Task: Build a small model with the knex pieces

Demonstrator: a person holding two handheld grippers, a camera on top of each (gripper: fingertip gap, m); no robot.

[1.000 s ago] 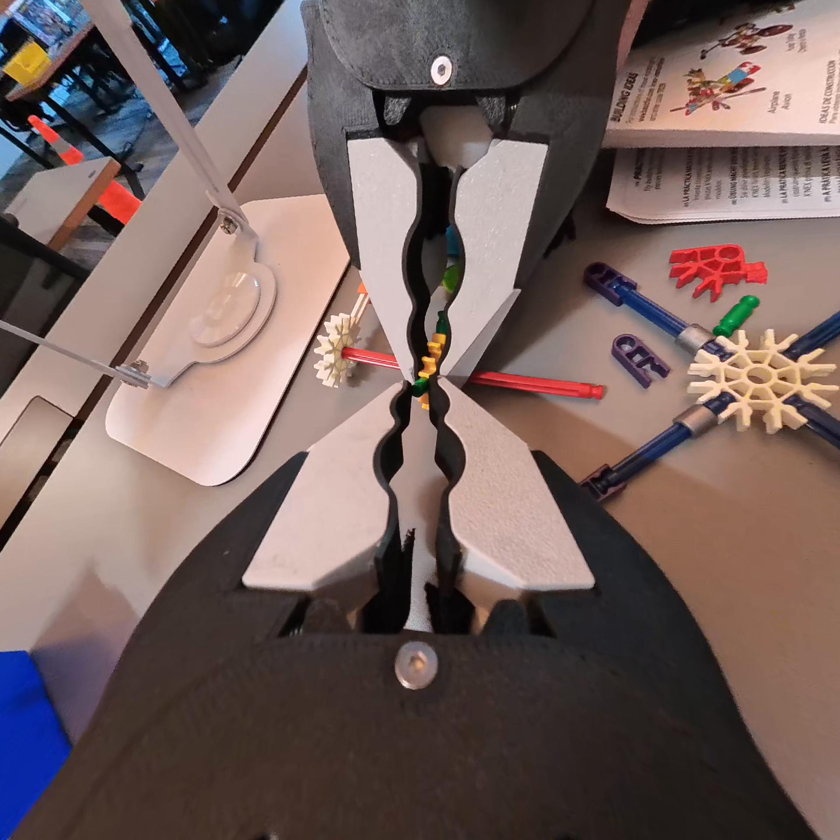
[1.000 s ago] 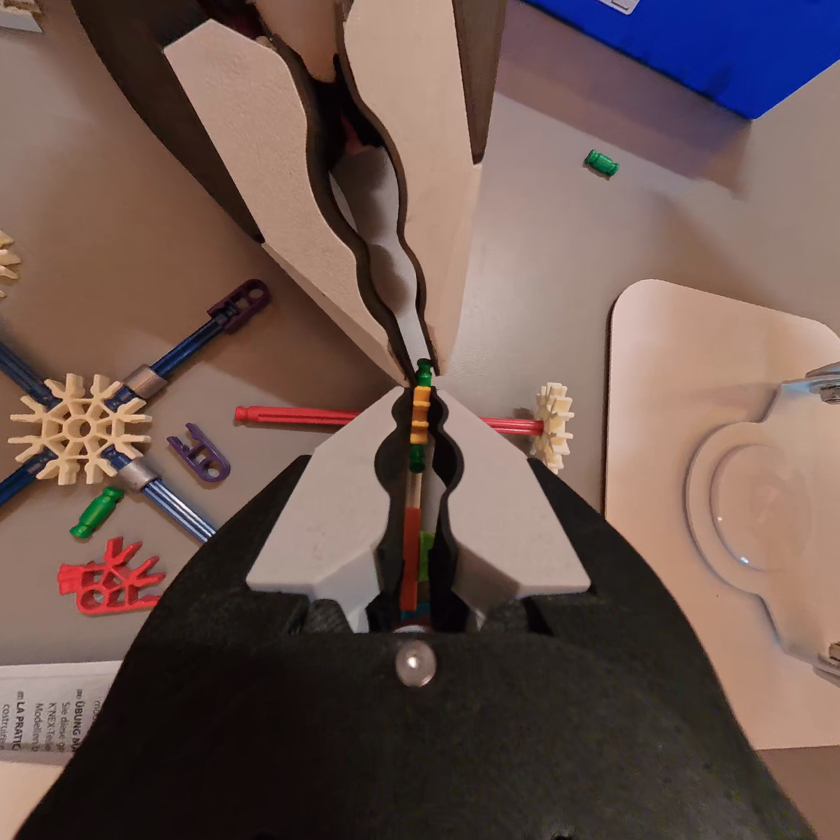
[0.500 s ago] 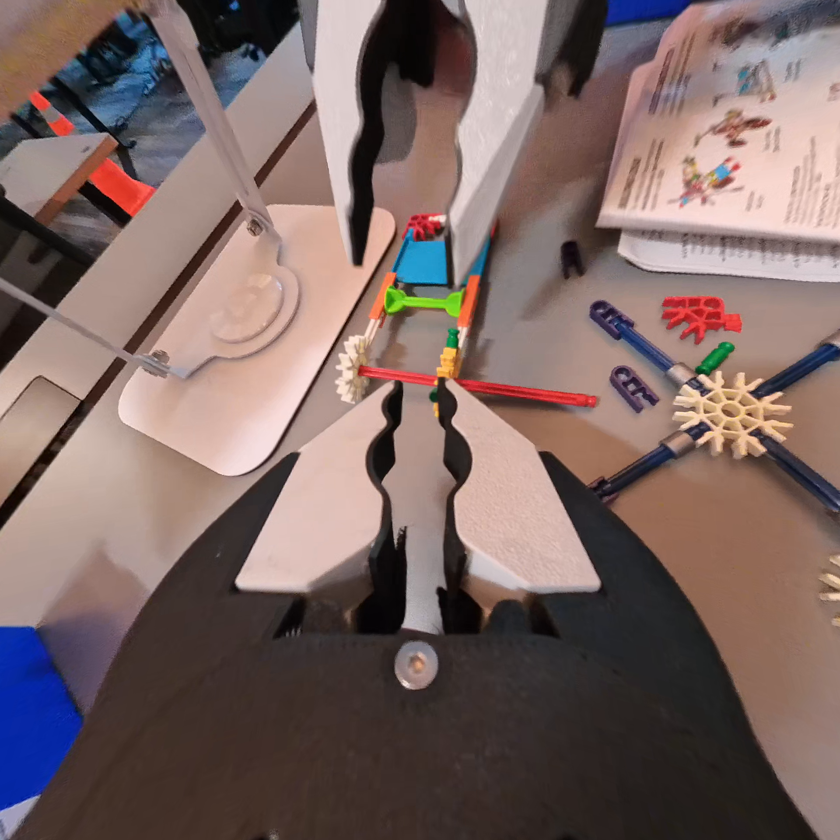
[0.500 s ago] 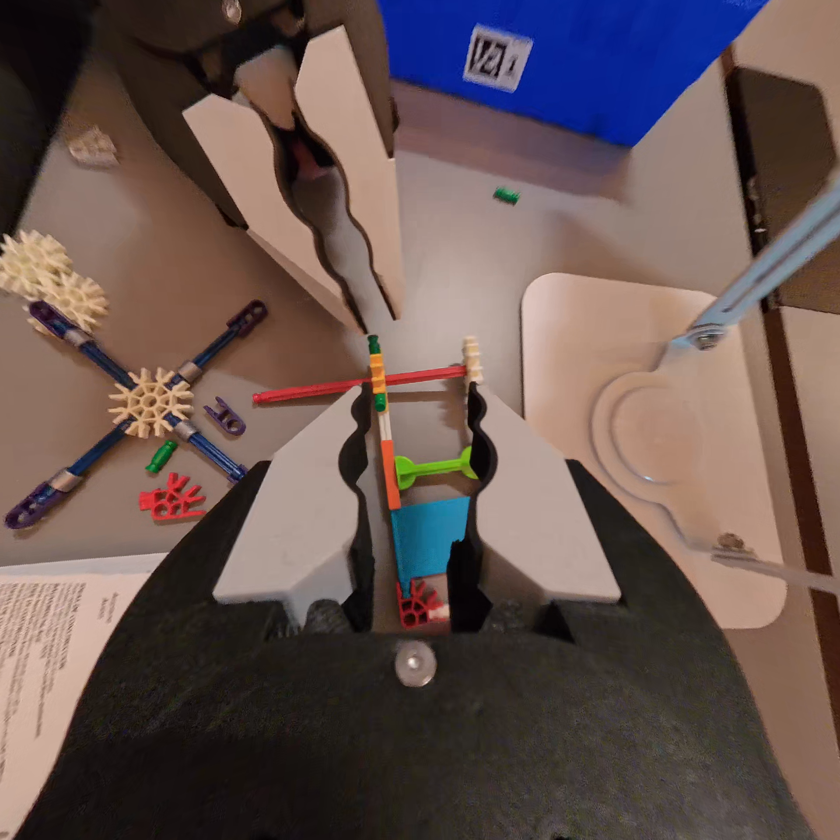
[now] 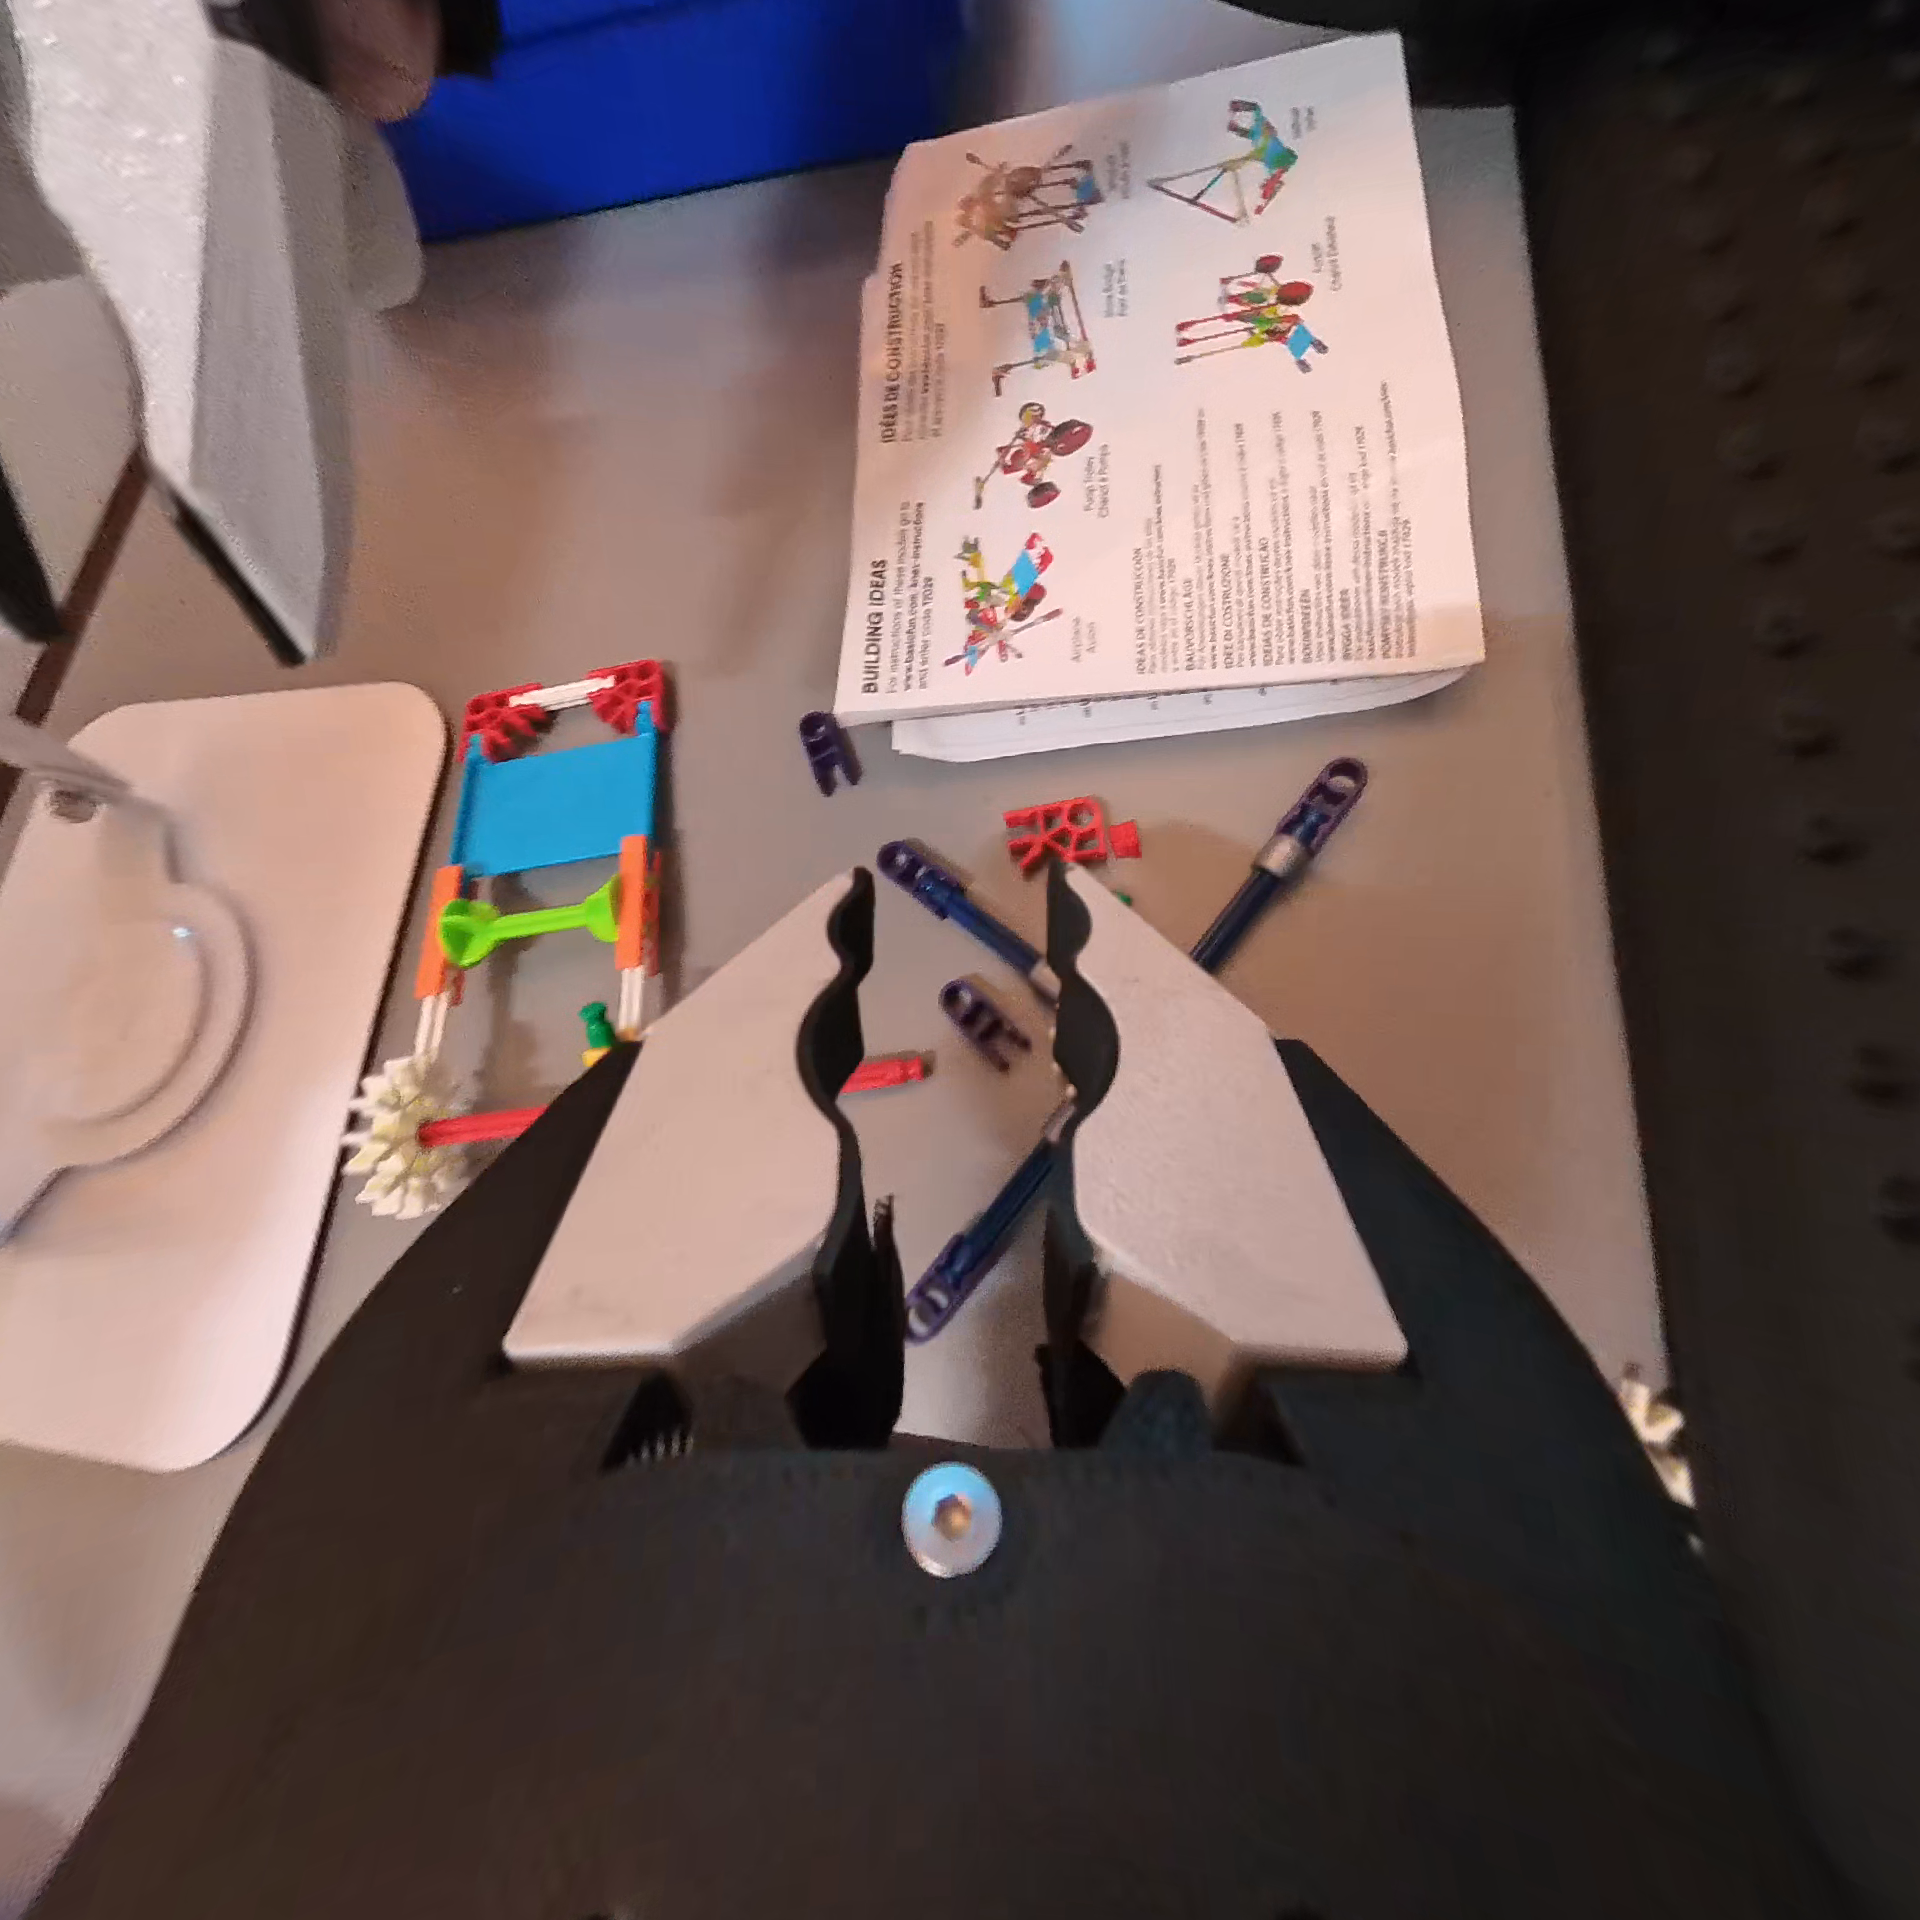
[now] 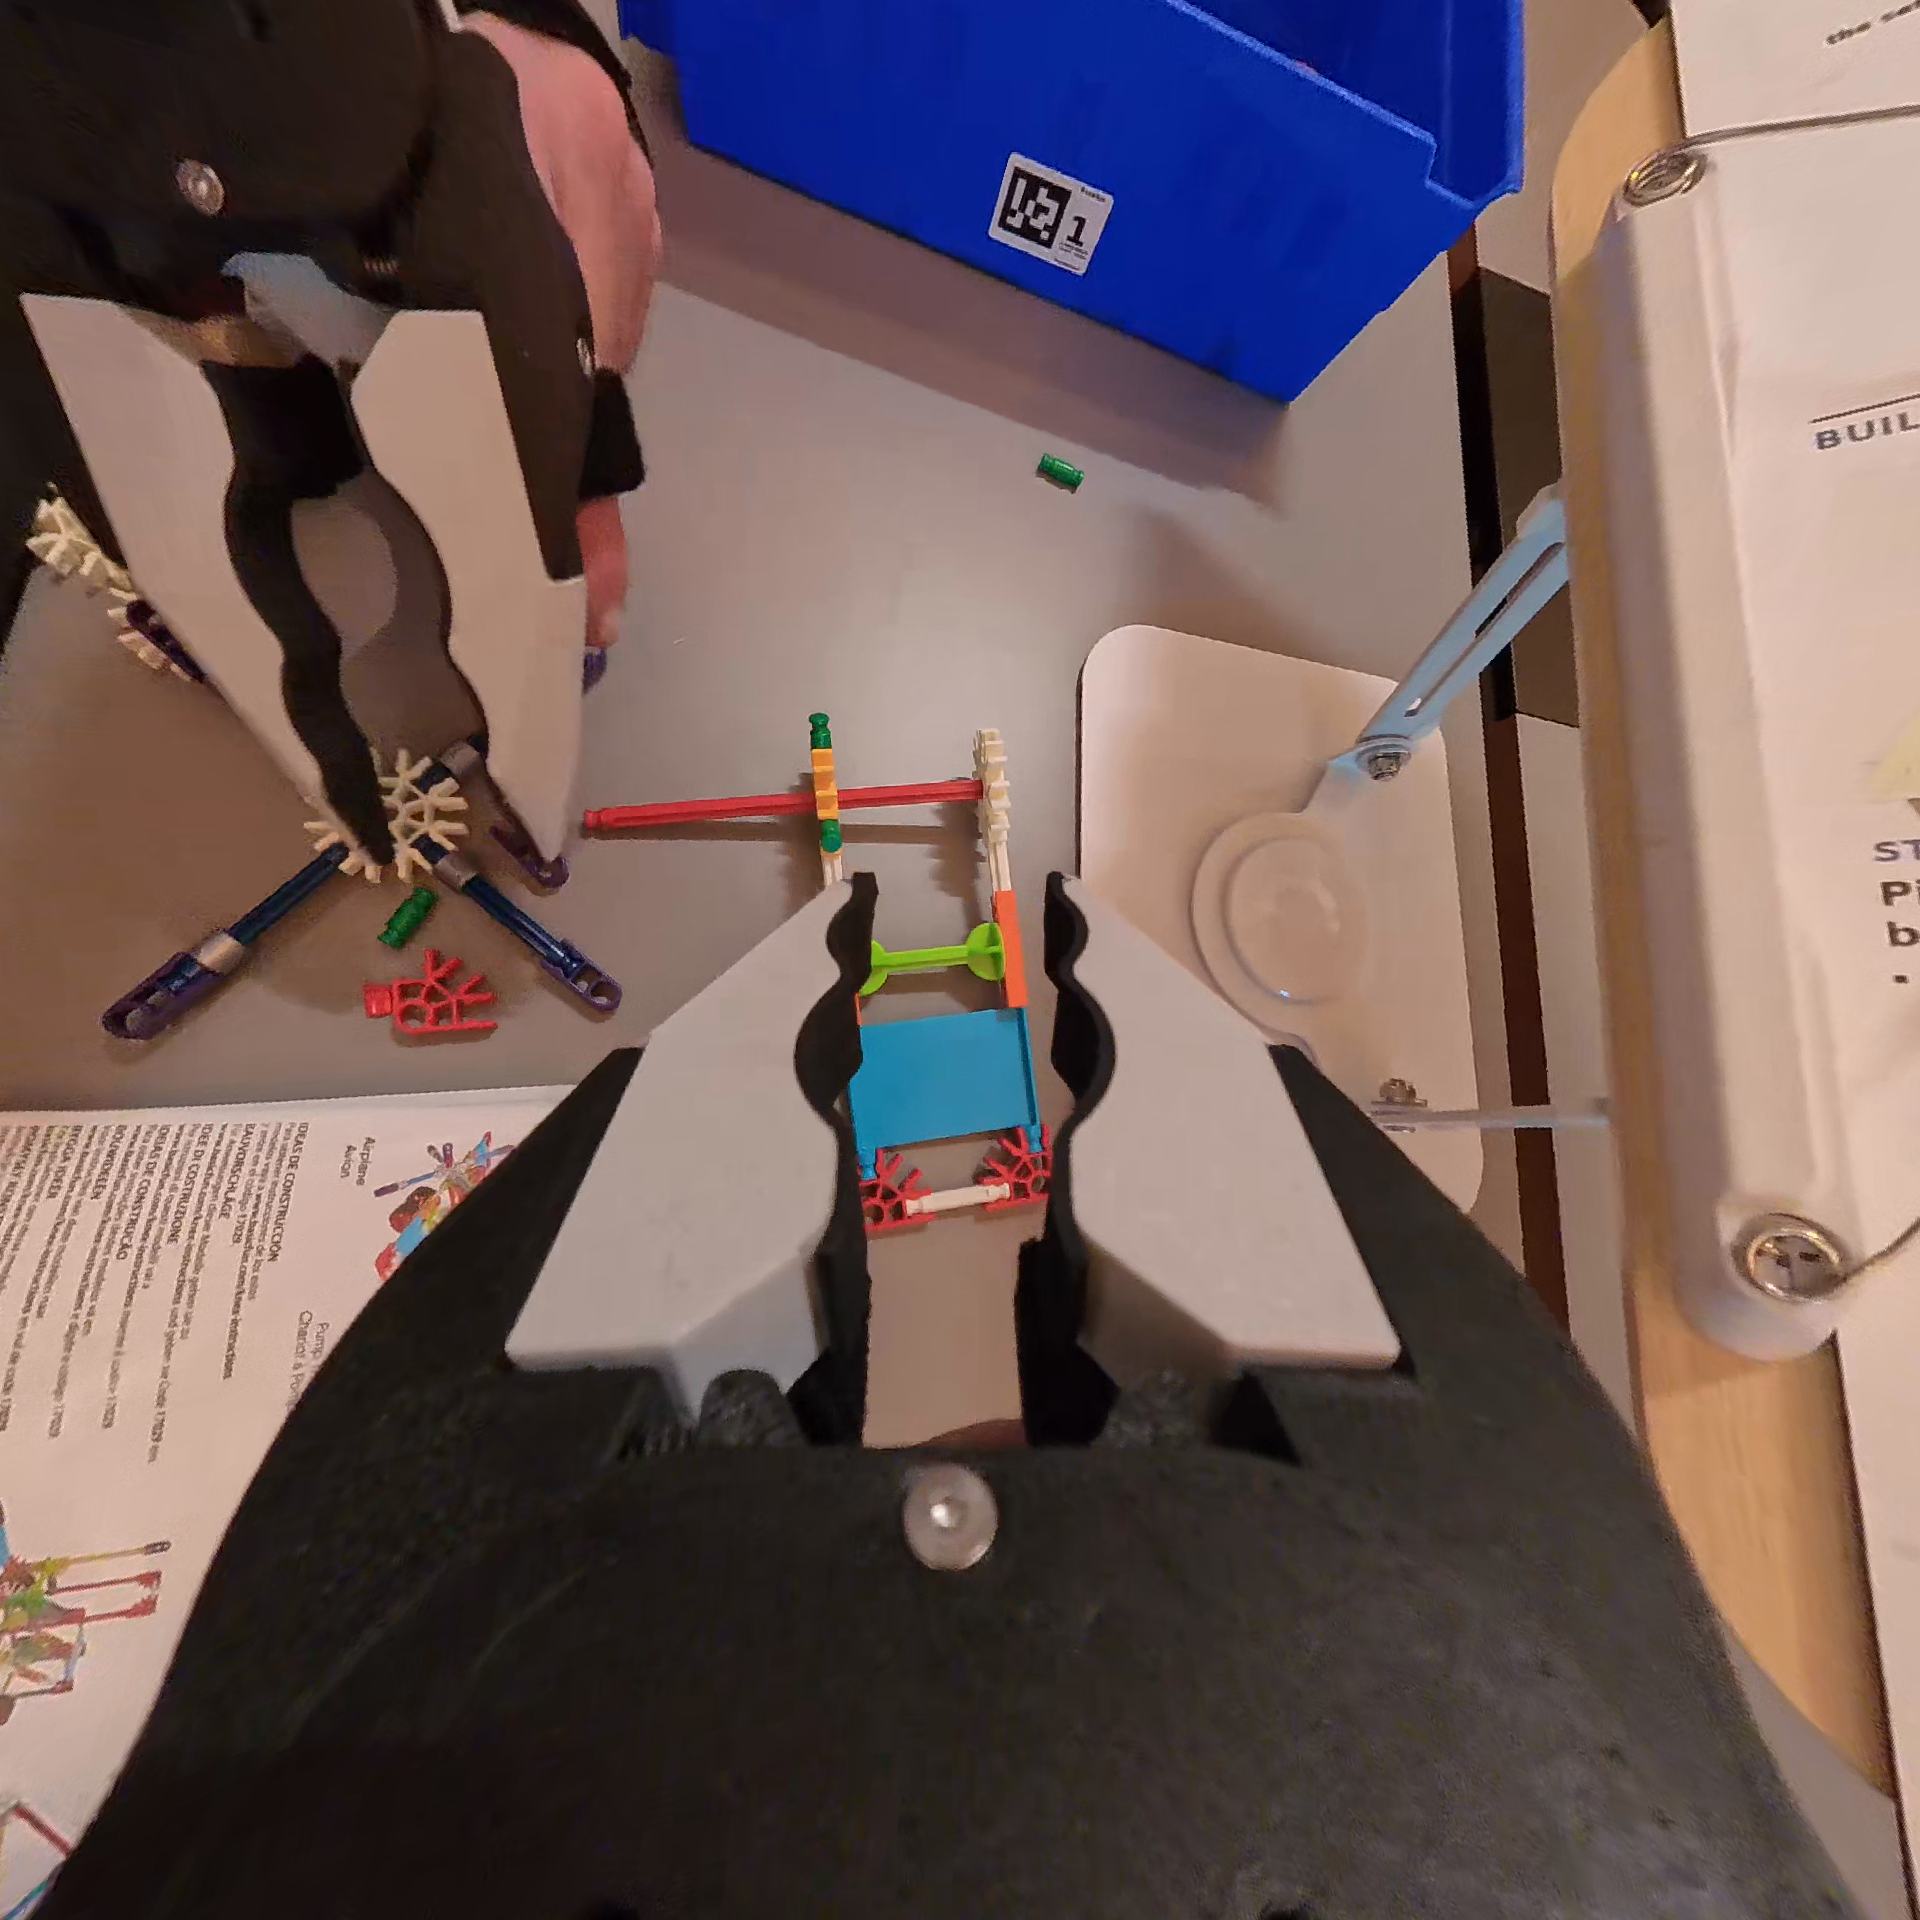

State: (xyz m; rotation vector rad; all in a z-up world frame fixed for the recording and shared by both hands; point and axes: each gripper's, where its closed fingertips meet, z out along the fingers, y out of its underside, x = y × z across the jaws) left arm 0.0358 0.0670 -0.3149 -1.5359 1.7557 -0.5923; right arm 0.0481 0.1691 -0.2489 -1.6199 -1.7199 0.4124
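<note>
The left tongs (image 5: 951, 894) stand open and empty, low over a cross of blue rods (image 5: 997, 1216) with a white snowflake connector (image 6: 400, 816) at its hub; in the right wrist view their tips straddle that connector, very near or touching it (contact is hard to tell). The right tongs (image 6: 951, 894) are also open and hold nothing, hovering above the small rod-and-connector frame (image 6: 940, 997) with its blue panel (image 6: 940, 1081), which lies flat on the grey surface (image 6: 883, 540).

As a judgement: tips this close to the hub could nudge the cross and scatter the loose bits beside it, namely a purple clip (image 5: 982, 1023), a short green rod (image 6: 407, 916) and a red connector (image 6: 431, 997). The frame's long red rod (image 6: 717, 807) sticks out towards the left tongs and could be knocked, which would swing the frame.

Around them are an instruction booklet (image 5: 1153, 416), a blue bin (image 6: 1091, 156), another green piece (image 6: 1060, 471) lying alone, and a white stand base (image 6: 1174, 748) just beside the frame, crowding that side.
</note>
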